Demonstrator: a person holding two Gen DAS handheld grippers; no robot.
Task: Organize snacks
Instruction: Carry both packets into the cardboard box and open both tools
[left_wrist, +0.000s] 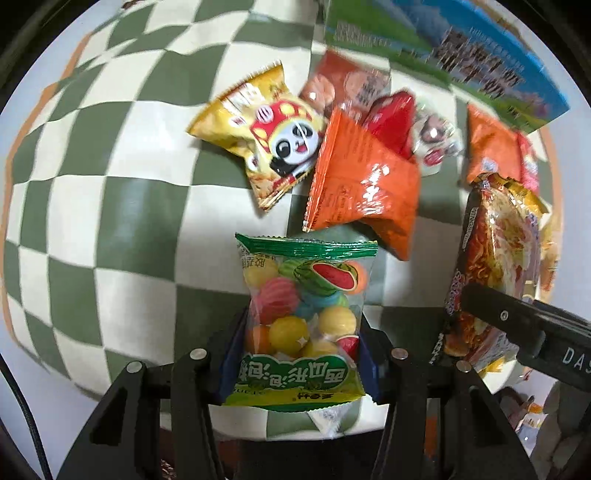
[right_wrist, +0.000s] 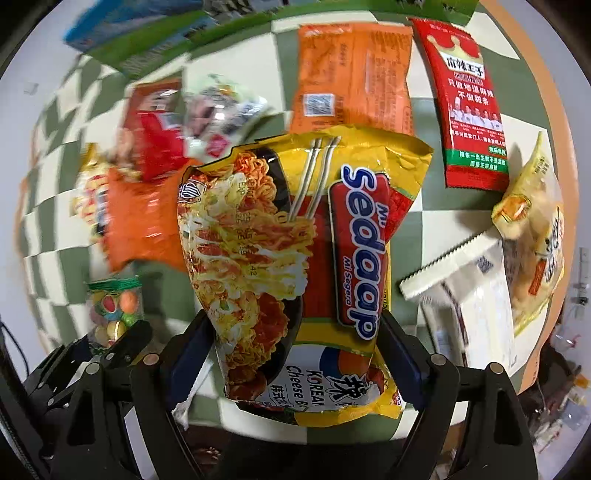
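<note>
Gum pouch: your left gripper (left_wrist: 299, 354) has its fingers clamped on the watermelon gum pouch (left_wrist: 301, 325) by its sides — raised over the checked surface (left_wrist: 110, 206), ready to carry.
Noodle pack: one Sedaap noodle pack (right_wrist: 295, 273) sits between your right gripper's (right_wrist: 295, 365) widely spread fingers, apparently gripped across its width.
Count: two orange packets, one panda bag (left_wrist: 266, 136), one red strip (right_wrist: 469, 110) — all loose.
Box: one blue-green box (left_wrist: 461, 55) at the far edge, likely the destination.

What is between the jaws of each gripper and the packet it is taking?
Nothing visible. The gum ball packet already sits between the left gripper jaws, which press its sides. The noodle packet lies between the right gripper jaws, with no other snack in between, though a firm grip is not certain.
</note>
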